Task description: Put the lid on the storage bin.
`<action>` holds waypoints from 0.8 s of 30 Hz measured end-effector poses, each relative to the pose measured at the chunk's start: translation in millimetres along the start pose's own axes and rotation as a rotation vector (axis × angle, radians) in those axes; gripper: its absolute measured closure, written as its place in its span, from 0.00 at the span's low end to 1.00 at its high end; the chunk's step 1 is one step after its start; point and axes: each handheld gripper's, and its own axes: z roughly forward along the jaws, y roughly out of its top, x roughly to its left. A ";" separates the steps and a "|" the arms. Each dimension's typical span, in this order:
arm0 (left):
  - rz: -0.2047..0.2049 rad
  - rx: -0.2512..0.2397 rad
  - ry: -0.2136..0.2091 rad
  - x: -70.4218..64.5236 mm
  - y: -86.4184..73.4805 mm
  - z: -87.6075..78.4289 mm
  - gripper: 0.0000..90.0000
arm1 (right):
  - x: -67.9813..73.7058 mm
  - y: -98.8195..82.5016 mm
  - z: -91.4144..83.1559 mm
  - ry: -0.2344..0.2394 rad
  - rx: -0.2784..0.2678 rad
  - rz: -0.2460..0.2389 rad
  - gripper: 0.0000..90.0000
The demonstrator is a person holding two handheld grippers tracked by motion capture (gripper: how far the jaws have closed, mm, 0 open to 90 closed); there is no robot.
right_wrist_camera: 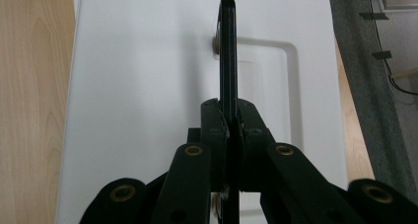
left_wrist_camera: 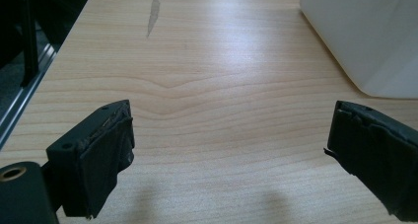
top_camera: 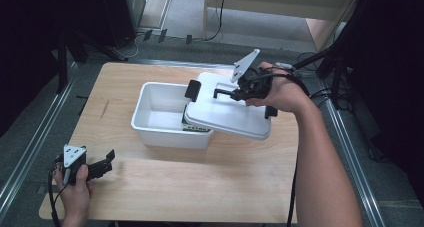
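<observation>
A white lid point(top_camera: 232, 112) with black end clips hangs tilted over the right half of an open white box point(top_camera: 150, 129) in the middle of the table. My right gripper point(top_camera: 239, 93) is shut on the lid's black handle point(right_wrist_camera: 227, 51), which stands edge-on between the pads in the right gripper view. Inside the box, under the lid's edge, a green-and-white carton point(top_camera: 195, 128) peeks out. My left gripper point(top_camera: 102, 164) rests at the table's near left corner, jaws wide open over bare wood, with nothing between its fingers point(left_wrist_camera: 103, 155).
The wooden table point(top_camera: 200, 187) has open room in front of the box and to its left. A corner of the white box point(left_wrist_camera: 365, 36) shows far right in the left gripper view. Metal rails and dark stands border the table.
</observation>
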 end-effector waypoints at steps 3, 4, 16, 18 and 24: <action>0.001 0.001 0.000 0.0 0.0 0.0 0.05 | 0.6 11.7 7.2 0.008 -0.013 -0.018 0.95; 0.001 0.001 0.000 0.0 0.0 0.0 0.05 | 0.9 15.3 9.4 0.011 -0.016 -0.018 0.95; 0.001 0.000 -0.001 -0.1 0.0 0.1 0.05 | 8.9 57.9 34.7 0.055 -0.019 -0.058 0.95; 0.000 0.001 -0.002 0.1 0.0 0.0 0.05 | 9.9 63.2 38.5 0.063 -0.022 -0.068 0.95; 0.000 0.001 -0.004 0.2 0.1 -0.1 0.05 | 11.5 79.4 51.3 0.071 -0.016 -0.083 0.95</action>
